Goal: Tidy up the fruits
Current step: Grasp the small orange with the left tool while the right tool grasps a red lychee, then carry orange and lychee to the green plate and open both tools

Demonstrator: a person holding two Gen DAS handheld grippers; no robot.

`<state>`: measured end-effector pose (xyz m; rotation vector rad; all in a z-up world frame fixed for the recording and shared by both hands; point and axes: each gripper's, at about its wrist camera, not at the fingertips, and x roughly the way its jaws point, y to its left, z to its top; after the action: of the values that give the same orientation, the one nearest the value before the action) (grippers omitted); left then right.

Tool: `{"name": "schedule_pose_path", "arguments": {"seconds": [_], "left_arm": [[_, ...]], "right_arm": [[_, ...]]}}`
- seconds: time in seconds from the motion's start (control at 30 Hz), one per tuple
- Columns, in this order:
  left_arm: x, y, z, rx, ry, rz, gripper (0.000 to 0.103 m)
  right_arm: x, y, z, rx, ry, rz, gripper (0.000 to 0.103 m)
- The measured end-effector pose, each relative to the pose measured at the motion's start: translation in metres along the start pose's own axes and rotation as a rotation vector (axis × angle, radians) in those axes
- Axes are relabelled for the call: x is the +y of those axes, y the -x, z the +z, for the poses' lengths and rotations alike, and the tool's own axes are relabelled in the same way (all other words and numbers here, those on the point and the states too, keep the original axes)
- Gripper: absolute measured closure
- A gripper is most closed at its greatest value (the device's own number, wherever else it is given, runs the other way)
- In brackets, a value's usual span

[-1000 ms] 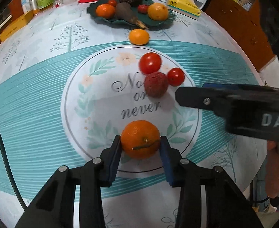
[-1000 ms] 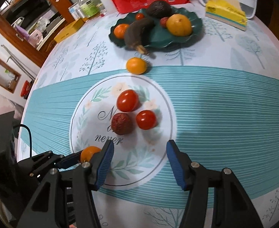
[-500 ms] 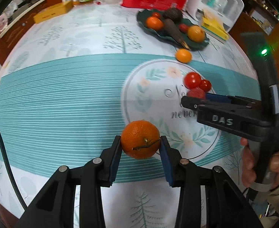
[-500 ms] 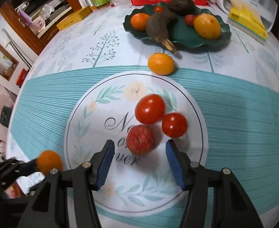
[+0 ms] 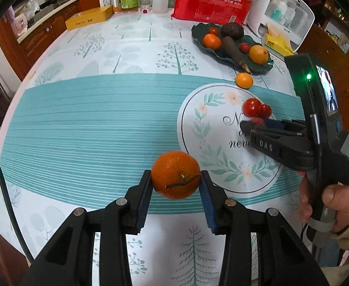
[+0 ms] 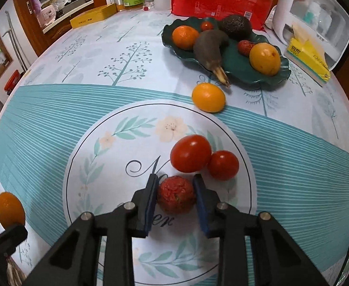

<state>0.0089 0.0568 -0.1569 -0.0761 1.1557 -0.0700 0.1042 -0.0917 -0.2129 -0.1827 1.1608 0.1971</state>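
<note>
Round orange mandarin with stem (image 5: 175,175): clamped across its middle in left gripper (image 5: 176,186), above tablecloth. Bumpy red lychee (image 6: 176,198): on tablecloth, closely flanked by right gripper (image 6: 176,199), contact uncertain. Light, soft-skinned; grip gently at widest girth.

In the left wrist view, the right gripper (image 5: 257,125) hides most of the lychee (image 5: 257,120) at right of centre.

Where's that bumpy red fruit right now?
In the right wrist view, the bumpy red fruit sits between the right gripper pads, on the round floral print, just below the two tomatoes.
</note>
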Motion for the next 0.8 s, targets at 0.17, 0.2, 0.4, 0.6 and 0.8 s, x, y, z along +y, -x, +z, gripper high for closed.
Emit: {"name": "schedule_pose_path", "arguments": {"seconds": [0.17, 0.2, 0.4, 0.6, 0.8], "left_arm": [[-0.004, 0.012, 0.008, -0.033, -0.007, 0.024, 0.065], [-0.005, 0.014, 0.01, -0.035, -0.007, 0.026, 0.065], [-0.012, 0.017, 0.026, -0.053, 0.005, 0.014, 0.065], [-0.033, 0.019, 0.055, -0.079, -0.037, 0.018, 0.065], [-0.058, 0.031, 0.111, -0.146, -0.051, -0.025, 0.065]], "right_arm": [[0.005, 0.013, -0.004, 0.014, 0.053, 0.045, 0.074], [0.006, 0.018, -0.005, 0.007, 0.068, 0.052, 0.074], [-0.002, 0.051, -0.002, -0.044, 0.11, 0.076, 0.074], [-0.036, 0.084, 0.027, -0.135, 0.092, 0.053, 0.074], [-0.067, 0.112, 0.057, -0.203, 0.129, 0.016, 0.074]]}}
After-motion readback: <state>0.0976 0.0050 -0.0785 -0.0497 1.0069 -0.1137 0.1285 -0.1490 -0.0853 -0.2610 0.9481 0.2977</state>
